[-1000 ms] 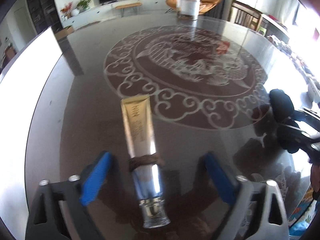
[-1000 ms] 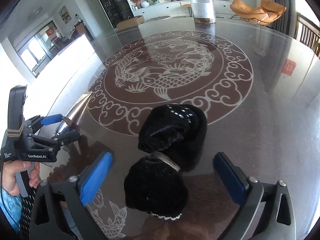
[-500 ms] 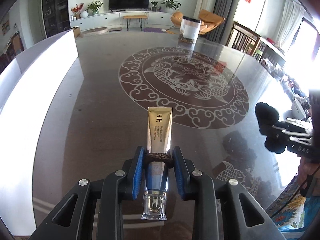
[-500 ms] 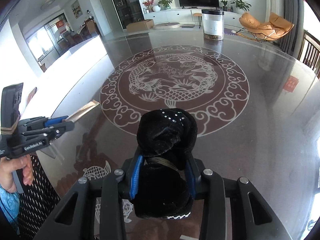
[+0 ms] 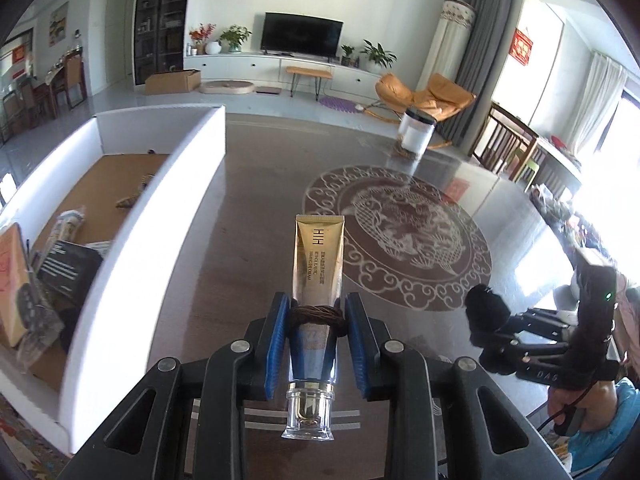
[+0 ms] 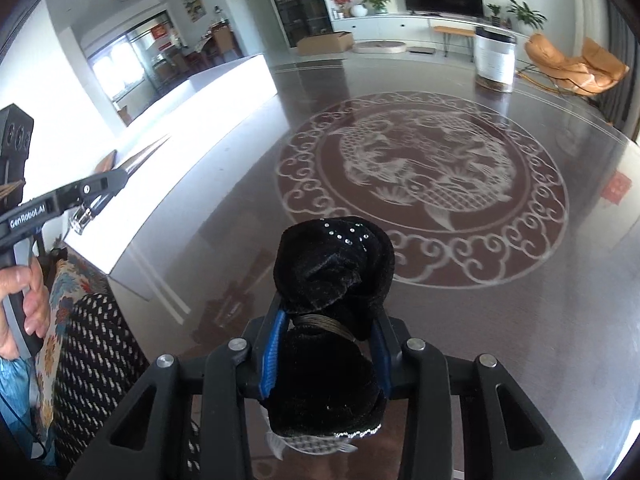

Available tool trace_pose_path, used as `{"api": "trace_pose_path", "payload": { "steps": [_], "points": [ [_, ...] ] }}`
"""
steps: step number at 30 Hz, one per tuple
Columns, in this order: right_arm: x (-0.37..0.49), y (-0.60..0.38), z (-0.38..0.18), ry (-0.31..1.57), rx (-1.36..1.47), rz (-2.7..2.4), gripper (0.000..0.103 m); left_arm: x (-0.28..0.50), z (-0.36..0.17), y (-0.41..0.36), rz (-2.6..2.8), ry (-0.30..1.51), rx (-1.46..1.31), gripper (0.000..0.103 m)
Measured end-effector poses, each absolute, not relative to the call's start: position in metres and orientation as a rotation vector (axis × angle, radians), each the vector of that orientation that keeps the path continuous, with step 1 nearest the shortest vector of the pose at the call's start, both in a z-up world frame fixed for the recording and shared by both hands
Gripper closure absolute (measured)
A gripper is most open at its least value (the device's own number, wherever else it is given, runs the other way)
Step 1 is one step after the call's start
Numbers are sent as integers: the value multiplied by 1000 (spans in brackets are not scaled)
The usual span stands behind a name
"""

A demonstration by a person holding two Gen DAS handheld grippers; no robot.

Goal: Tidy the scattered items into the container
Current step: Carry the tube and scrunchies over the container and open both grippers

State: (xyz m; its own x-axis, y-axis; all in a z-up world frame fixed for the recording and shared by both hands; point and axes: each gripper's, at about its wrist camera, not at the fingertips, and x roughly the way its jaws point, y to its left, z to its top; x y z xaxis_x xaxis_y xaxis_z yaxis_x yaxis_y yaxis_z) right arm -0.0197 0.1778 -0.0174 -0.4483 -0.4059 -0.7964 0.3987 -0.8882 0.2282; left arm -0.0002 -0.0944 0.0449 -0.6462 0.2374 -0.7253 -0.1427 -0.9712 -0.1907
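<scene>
Behind the dark glossy surface (image 5: 248, 216) with its round fish pattern, the left wrist view shows a living room with a television and an orange chair. At the lower centre the left gripper (image 5: 315, 334) has its jaws narrow and pressed on a gold cream tube (image 5: 319, 256), at the brown band around it; these jaws have just been closing on it. The tube is lifted, cap toward the camera. At the left of the frame stands the white container (image 5: 160, 200), with several items already on its brown floor.

Seen from the right wrist, the same surface fills the frame and the container's white wall (image 6: 224, 92) lies at the upper left. At the lower centre the right gripper (image 6: 328, 344) is closed tight on a black velvet bundle (image 6: 332, 276) tied at its middle.

I judge the step in hand is carrying both items. Next, each must go over the white wall, left first, and only there the jaws should open.
</scene>
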Motion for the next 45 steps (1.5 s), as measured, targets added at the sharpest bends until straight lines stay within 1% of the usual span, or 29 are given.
{"api": "trace_pose_path", "payload": {
  "steps": [3, 6, 12, 15, 19, 22, 25, 30, 34, 35, 36, 37, 38, 39, 40, 41, 42, 43, 44, 45],
  "points": [
    [-27, 151, -10, 42, 1262, -2269, 65, 1, 63, -124, 2717, -199, -1189, 75],
    [-39, 120, 9, 112, 1209, -2216, 65, 4, 81, -158, 2782, -227, -1164, 75],
    [-75, 32, 84, 176, 989, -2120, 65, -11, 115, -244, 2944, -261, -1171, 75],
    [-98, -30, 121, 192, 895, -2057, 65, -24, 119, -275, 3011, -254, -1207, 75],
    [-126, -110, 139, 231, 822, -1964, 65, -48, 105, -318, 3053, -315, -1283, 75],
    [-149, -169, 124, 314, 830, -1890, 64, -70, 76, -340, 3026, -387, -1403, 75],
    [-174, -216, 88, 393, 921, -1852, 64, -87, 48, -356, 2983, -442, -1517, 75],
    [-203, -252, 35, 476, 1039, -1807, 64, -103, 28, -374, 2960, -492, -1616, 75],
    [-213, -266, 17, 503, 1073, -1798, 64, -108, 17, -377, 2964, -521, -1676, 73],
    [-215, -268, 13, 506, 1081, -1797, 61, -109, 15, -376, 2965, -530, -1686, 73],
    [-216, -270, 10, 510, 1090, -1793, 60, -109, 12, -375, 2968, -533, -1701, 73],
    [-218, -274, 7, 519, 1106, -1789, 51, -111, 9, -376, 2970, -535, -1717, 73],
    [-219, -277, 5, 525, 1123, -1785, 32, -112, 8, -378, 2968, -541, -1724, 72],
    [-221, -278, 2, 527, 1137, -1780, 21, -113, 7, -378, 2965, -552, -1734, 71],
    [-222, -280, 2, 528, 1136, -1781, 10, -113, 6, -379, 2965, -556, -1747, 64],
    [-222, -281, 2, 528, 1129, -1787, 10, -114, 6, -378, 2969, -553, -1759, 52],
    [-220, -282, 5, 525, 1120, -1795, 10, -114, 7, -376, 2980, -545, -1766, 44],
    [-221, -282, 6, 515, 1119, -1798, 10, -112, 9, -374, 2993, -537, -1756, 34],
    [-221, -281, 7, 505, 1122, -1798, 10, -110, 12, -371, 3015, -527, -1734, 31],
    [-222, -280, 8, 498, 1125, -1800, 9, -110, 15, -370, 3036, -517, -1725, 31]
  ]
}}
